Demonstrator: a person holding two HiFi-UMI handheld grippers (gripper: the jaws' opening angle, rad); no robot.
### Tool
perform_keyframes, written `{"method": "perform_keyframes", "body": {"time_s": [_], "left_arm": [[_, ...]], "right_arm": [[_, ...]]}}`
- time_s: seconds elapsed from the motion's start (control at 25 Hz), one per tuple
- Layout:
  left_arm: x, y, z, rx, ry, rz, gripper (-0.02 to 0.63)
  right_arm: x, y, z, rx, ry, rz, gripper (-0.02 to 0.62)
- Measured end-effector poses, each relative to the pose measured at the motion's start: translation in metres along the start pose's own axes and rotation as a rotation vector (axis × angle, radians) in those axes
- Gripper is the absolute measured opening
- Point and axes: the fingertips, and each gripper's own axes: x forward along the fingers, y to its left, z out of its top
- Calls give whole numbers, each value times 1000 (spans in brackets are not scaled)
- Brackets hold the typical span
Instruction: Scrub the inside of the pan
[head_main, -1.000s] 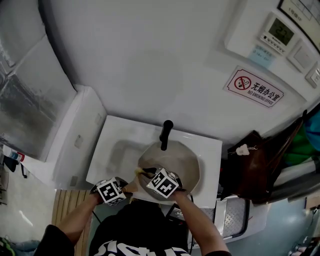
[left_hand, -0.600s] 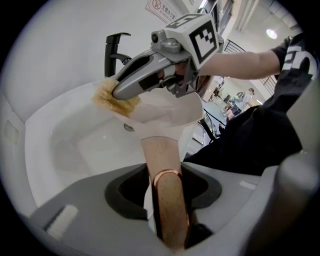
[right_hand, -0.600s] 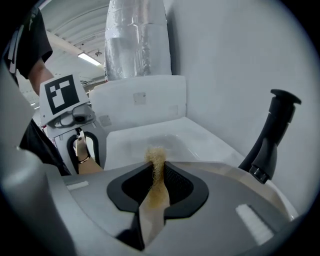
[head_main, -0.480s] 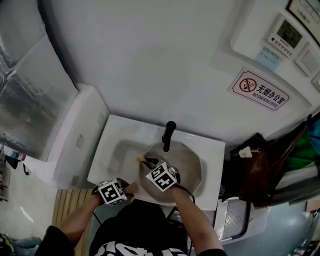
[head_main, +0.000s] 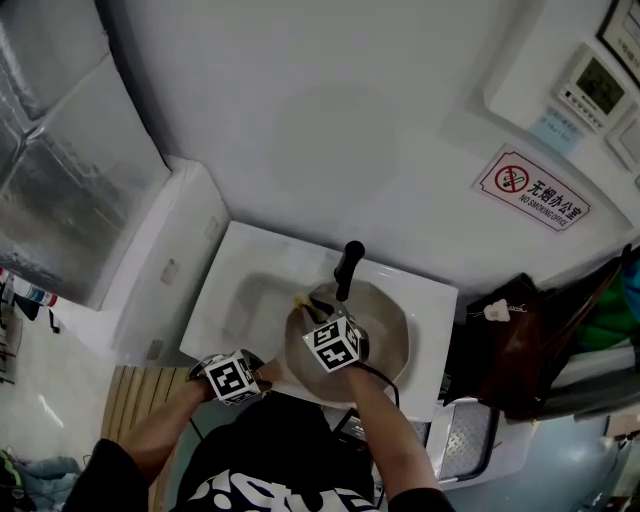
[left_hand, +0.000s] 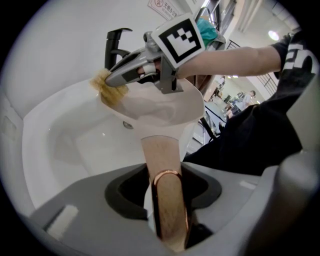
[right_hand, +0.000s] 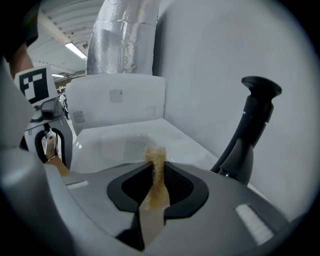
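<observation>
The fingers of your left gripper (head_main: 252, 378) were clamped on the wooden pan handle (left_hand: 162, 167), with the pan (head_main: 385, 345) over the white sink (head_main: 235, 290). The fingers of your right gripper (head_main: 310, 312) gripped a yellow scrubber (right_hand: 156, 170) at the pan's ten o'clock rim. The black faucet (head_main: 347, 268) stood at twelve.

Left hand-held gripper (left_hand: 166, 184) clamped, right (right_hand: 156, 172) apparently likewise

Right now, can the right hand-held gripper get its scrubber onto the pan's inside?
Probably yes: the right hand-held gripper holds the scrubber at the pan rim, nothing lies inside, and the left hand-held gripper grips the handle.
</observation>
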Motion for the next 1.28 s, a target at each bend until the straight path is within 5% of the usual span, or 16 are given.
{"method": "perform_keyframes", "body": {"time_s": [0.2,0.92,1.28], "left_arm": [[-1,2,0,1,1,-1,173],[-2,1,2,2,-7,-9,173],[-1,2,1,2,-9,-16,173]], "right_arm": [[1,-3,-2,-24,-17,-27,71],[-16,-80,-42,208,26,-209,71],[-37,-107,-54,219,60,-280,71]]}}
